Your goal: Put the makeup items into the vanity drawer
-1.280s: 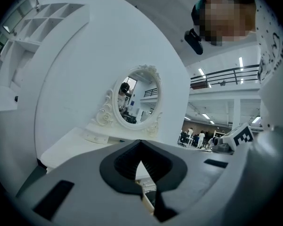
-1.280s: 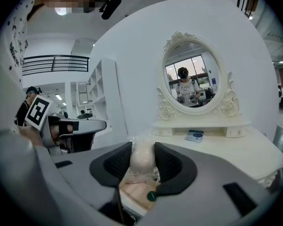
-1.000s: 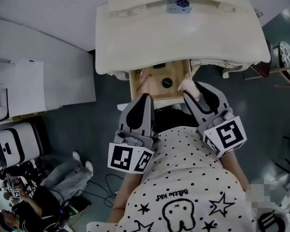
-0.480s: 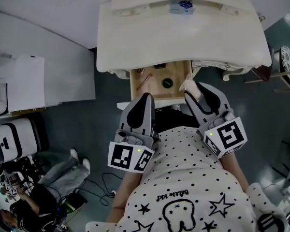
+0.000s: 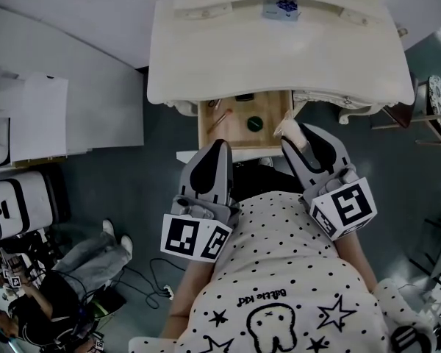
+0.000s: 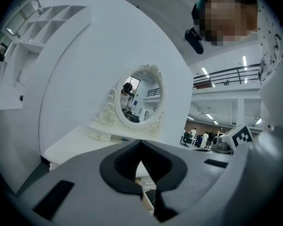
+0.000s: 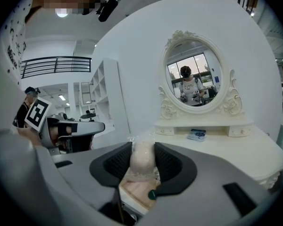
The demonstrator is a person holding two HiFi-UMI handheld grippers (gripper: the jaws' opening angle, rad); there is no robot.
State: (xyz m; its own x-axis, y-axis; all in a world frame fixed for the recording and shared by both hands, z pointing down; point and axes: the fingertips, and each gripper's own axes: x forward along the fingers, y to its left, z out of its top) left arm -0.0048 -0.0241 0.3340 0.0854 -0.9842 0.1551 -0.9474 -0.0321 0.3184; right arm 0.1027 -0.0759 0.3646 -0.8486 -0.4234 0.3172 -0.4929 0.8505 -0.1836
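Your right gripper (image 7: 144,158) was clamped on a pale, plastic-wrapped sponge (image 5: 284,128), held over the right edge of the open vanity drawer (image 5: 234,131). Your left gripper (image 6: 140,144) was narrow, jaws together and empty, just before the drawer's front. A round green item (image 5: 254,123) lay inside.

Cool, even light comes from ceiling strips (image 6: 245,60). In the head view the vanity top (image 5: 279,57) glares pale while the floor (image 5: 154,175) lies dim. Both gripper views bend hard and darken at the edges; the wrapped puff (image 7: 142,161), close to the lens, looks soft.
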